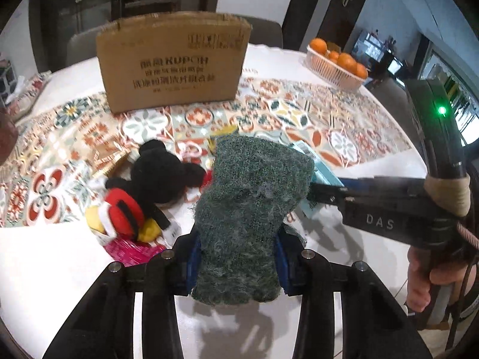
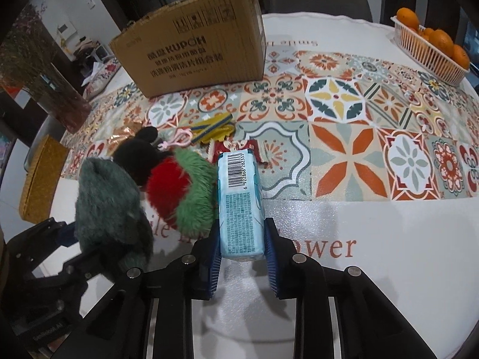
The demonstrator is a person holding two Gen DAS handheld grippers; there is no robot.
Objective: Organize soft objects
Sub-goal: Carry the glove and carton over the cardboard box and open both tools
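My left gripper (image 1: 236, 257) is shut on a dark green scouring pad (image 1: 251, 197) and holds it above the table; the pad also shows in the right wrist view (image 2: 104, 203). My right gripper (image 2: 241, 239) is shut on a light blue tissue pack (image 2: 239, 197) with a barcode. A Mickey Mouse plush (image 1: 140, 191) lies on the table left of the pad. A red and green fuzzy plush (image 2: 185, 188) lies between the pad and the tissue pack. A brown cardboard box (image 1: 173, 59) stands at the back, also in the right wrist view (image 2: 197, 51).
A basket of oranges (image 2: 431, 45) stands at the far right. Yellow clips (image 2: 215, 125), a red wrapper (image 2: 239, 146) and a pink packet (image 1: 131, 251) lie on the patterned tablecloth (image 2: 359, 125). A woven yellow item (image 2: 39, 179) sits at the left table edge.
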